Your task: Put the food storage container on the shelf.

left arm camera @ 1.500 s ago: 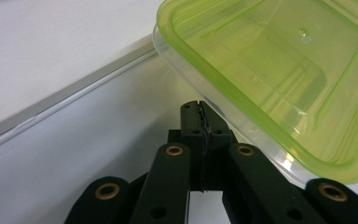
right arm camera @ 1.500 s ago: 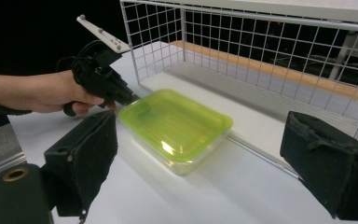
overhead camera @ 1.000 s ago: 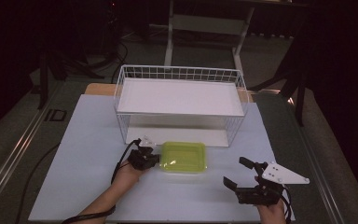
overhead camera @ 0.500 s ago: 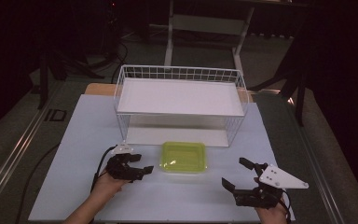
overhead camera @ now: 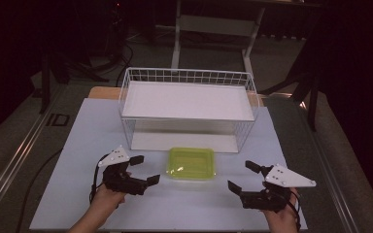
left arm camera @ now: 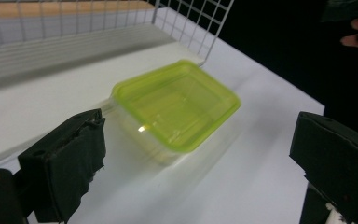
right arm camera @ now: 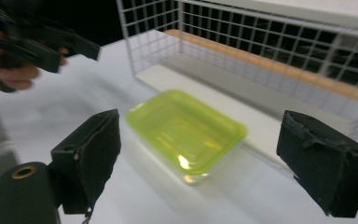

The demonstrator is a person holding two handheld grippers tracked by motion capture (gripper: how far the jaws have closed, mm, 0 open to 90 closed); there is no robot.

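One lime-green lidded container (overhead camera: 191,163) sits flat on the white table top (overhead camera: 77,145), a bit below the middle of the high view, just in front of the white wire basket rack (overhead camera: 187,109) and not touching anything but the table. In the left gripper view it's in the centre of the frame, and you can see the clear tub under the green lid.

On either side of it we've got the tools. The left gripper (overhead camera: 143,170) is at lower left of the high view, near the container but clear of it; its jaws have just been opening and stand wide apart with nothing between them. The right gripper (overhead camera: 244,175) is at lower right, also spread wide and holding nothing, with the container showing in the gap between its jaws in its own view.

The surface is a plain white sheet, and a strip of bare wood shows along its far edge behind the rack. Around the table it's grey floor with a metal rail (overhead camera: 14,160) running down the left side. The top of the frame is dark, with table legs (overhead camera: 177,34) and cables (overhead camera: 121,53) on the floor.
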